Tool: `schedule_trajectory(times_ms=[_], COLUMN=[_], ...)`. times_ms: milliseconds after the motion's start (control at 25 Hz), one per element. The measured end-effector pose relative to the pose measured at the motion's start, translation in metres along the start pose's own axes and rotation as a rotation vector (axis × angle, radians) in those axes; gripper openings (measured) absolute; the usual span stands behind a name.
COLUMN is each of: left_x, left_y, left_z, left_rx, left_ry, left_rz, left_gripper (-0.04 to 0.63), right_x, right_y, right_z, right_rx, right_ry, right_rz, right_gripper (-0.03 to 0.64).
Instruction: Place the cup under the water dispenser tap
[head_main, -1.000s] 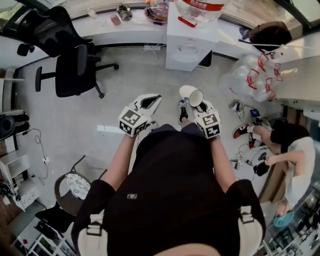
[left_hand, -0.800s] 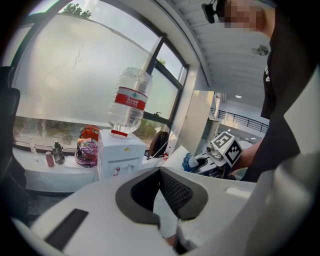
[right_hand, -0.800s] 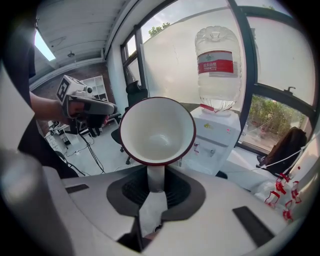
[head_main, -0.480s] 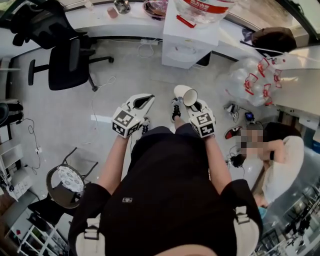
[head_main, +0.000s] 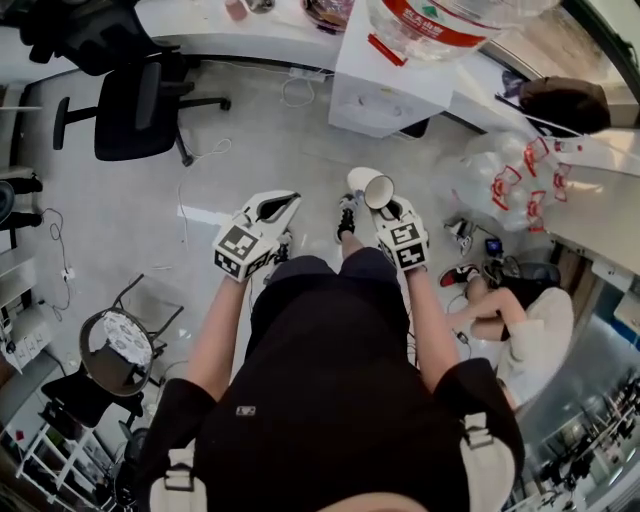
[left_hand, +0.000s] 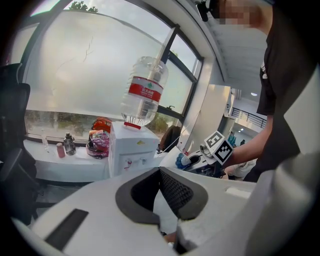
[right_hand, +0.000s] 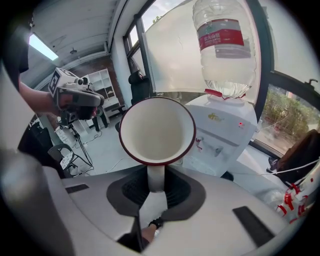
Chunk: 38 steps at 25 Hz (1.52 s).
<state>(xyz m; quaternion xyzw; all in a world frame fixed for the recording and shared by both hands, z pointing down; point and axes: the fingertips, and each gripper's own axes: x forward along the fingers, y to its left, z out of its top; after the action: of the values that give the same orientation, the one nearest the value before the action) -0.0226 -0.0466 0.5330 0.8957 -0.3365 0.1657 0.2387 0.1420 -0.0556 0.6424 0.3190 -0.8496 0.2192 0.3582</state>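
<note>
No text can be read: the red label (right_hand: 223, 37) on the water bottle (right_hand: 225, 70) bears white print too blurred to make out, likewise the small yellow mark (right_hand: 216, 117) on the dispenser (right_hand: 227, 142)

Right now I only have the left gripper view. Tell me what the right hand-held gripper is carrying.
Observer: The right hand-held gripper is shut on a white cup with a dark red rim, gripping what looks like its handle.
Operator: Give me the cup's attitude.
Observer: It lies on its side, with its mouth facing back toward the gripper's camera.
Operator: Say where the taps sit relative to it.
Observer: In the right gripper view the taps of the water dispenser show just right of the cup's rim and farther off; the cup is not under them yet.
</note>
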Motion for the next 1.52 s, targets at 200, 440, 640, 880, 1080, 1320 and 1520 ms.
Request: schedule_trajectory(times_ms=[200, 440, 640, 880, 1080, 1320, 1520], left_x=[0.004, 0.008, 0.019, 0.025, 0.023, 0.018, 0.014], left_y=[0.006, 0.017, 0.022, 0.031, 0.044, 0.052, 0.055], left_z=[-0.001, 0.001, 0.006, 0.009, 0.002, -0.009, -0.022], left_rx=[-0.03, -0.059, -0.073, -0.117, -0.142, -0.232, -0.25], left_ry=[0.011, 0.016, 0.017, 0.009, 0.029, 0.012, 0.031], left_rz=[0.041, 0.089, 0.119, 0.155, 0.194, 0.242, 0.275], left_gripper=[-0.001, -0.002, -0.002, -0.002, -0.002, -0.002, -0.001], right_x=[0.018, 0.037, 0.061, 0.093, 0.121, 0.169, 0.21], right_y=[-0.024, -0.049, -0.067, -0.088, -0.104, -0.122, -0.142], right_z=[-0.012, -0.022, -0.027, -0.028, -0.028, -0.042, -0.063], right_rx=[-0.04, -0.074, -0.114, -0.116, -0.117, -0.084, -0.042], right_ry=[0.065, 0.13, 0.182, 0.211, 0.233, 0.267, 0.306], right_rz=[0.02, 0.049, 0.082, 0.113, 0.123, 0.102, 0.005], right_gripper=[0.041, 0.041, 0.041, 0.041, 0.041, 0.041, 0.041])
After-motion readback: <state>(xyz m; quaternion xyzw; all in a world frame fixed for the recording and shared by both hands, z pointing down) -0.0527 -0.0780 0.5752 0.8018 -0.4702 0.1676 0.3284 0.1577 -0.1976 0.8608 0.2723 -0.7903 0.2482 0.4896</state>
